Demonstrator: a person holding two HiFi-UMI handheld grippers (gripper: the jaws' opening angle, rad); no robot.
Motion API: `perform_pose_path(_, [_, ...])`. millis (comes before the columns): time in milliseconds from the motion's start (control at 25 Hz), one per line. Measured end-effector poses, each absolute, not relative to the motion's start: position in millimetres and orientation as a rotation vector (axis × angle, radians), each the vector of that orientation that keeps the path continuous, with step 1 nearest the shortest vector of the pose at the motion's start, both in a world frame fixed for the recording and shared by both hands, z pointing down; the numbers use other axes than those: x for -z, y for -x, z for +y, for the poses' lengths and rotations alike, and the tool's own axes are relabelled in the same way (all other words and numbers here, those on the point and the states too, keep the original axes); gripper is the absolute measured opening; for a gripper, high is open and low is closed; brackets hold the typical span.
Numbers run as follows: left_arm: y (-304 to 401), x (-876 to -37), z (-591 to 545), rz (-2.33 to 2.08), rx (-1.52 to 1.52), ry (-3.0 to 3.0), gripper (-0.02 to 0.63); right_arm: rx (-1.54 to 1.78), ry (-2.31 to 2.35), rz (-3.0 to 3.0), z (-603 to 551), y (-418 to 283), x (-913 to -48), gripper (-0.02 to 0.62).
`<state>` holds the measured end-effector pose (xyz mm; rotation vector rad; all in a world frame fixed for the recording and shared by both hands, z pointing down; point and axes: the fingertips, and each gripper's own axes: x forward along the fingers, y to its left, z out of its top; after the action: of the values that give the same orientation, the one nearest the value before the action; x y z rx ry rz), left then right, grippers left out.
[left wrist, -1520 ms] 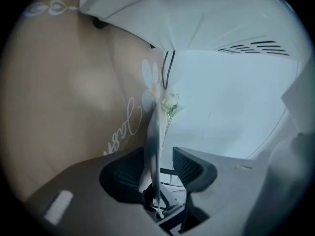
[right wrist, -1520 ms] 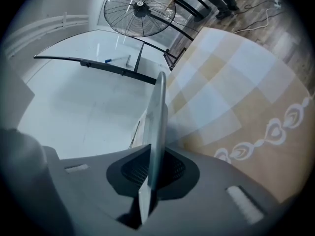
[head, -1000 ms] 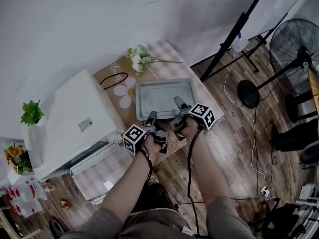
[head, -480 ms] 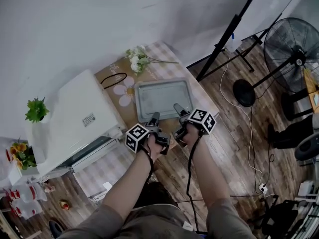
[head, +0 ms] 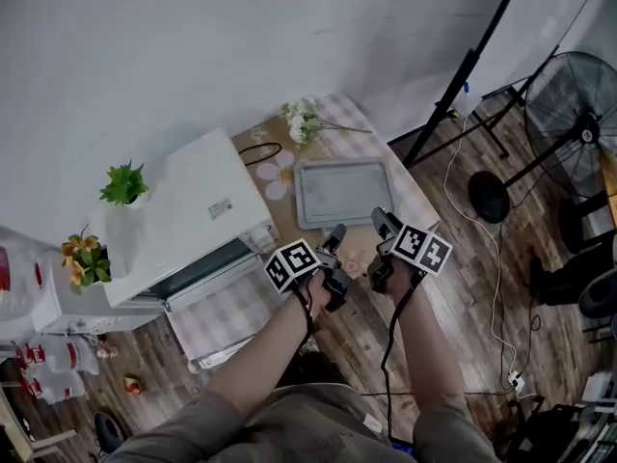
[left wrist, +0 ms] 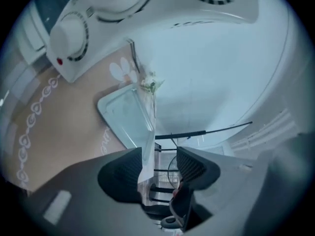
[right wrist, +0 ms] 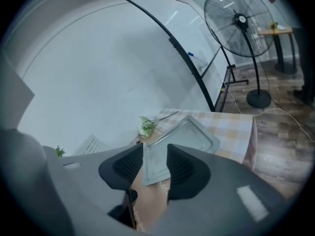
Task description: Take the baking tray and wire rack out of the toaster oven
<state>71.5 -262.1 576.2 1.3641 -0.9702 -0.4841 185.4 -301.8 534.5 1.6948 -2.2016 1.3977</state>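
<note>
The grey baking tray (head: 342,193) lies flat on the checked table (head: 416,205), to the right of the white toaster oven (head: 188,225). The oven's glass door (head: 198,273) hangs open; its inside is dark and I cannot see a wire rack. My left gripper (head: 335,234) hovers at the tray's near edge, open and empty. My right gripper (head: 379,218) is beside the tray's near right corner, also open and empty. The left gripper view shows the tray (left wrist: 125,114) beyond the left gripper (left wrist: 155,163) and the oven knobs (left wrist: 74,31). Past the right gripper (right wrist: 150,162) lies the tray (right wrist: 179,141).
White flowers (head: 304,119) lie behind the tray on a brown mat (head: 275,162). A small green plant (head: 125,183) and orange flowers (head: 82,258) stand left of the oven. A floor fan (head: 578,104), a black stand (head: 463,66) and cables (head: 492,258) occupy the floor at right.
The head view has swung left, so more of the oven shows. Both grippers have drawn back slightly to the tray's near edge. The tray has not moved on the table.
</note>
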Motion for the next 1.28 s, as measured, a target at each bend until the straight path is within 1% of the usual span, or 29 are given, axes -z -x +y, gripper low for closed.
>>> perform_pose_path(40, [-72,-565,-258,-0.959,0.469,-1.410,0.221,-1.345,-1.680,-2.232,-297,-183,-523,0.156])
perform_pose_path(80, [-72,-554,-253,-0.951,0.458,-1.453,0.216,-1.296,-1.664,-2.262,-291,-179,-511,0.130])
perform_pose_path(200, [-67,-523,-238,-0.933,0.430,-1.562,0.199,-1.158,-1.600,-2.354,-272,-165,-477,0.102])
perform_pose_path(560, [-25,-439,-198,-1.000,0.288,-1.949,0.127,-0.720,-1.429,-2.531,-213,-111,-398,0.086])
perform_pose_path(640, [-10,-422,-185,-1.040,0.222,-2.050,0.127,-0.644,-1.423,-2.570,-203,-101,-383,0.040])
perform_pose_path(840, [41,-394,-152,-1.206,0.146,-2.188,0.117,-0.476,-1.348,-2.643,-180,-74,-353,0.040])
perform_pose_path(920, [70,-381,-140,-1.332,0.118,-2.240,0.086,-0.424,-1.297,-2.664,-171,-60,-346,0.040])
perform_pose_path(1000, [99,-370,-128,-1.445,0.091,-2.272,0.078,-0.383,-1.243,-2.686,-162,-46,-341,0.040])
perform_pose_path(1200, [161,-347,-94,-1.616,0.137,-2.243,0.049,-0.300,-1.143,-2.743,-144,-13,-326,0.040])
perform_pose_path(1280, [178,-340,-78,-1.658,0.145,-2.234,0.048,-0.281,-1.105,-2.768,-136,-1,-319,0.038])
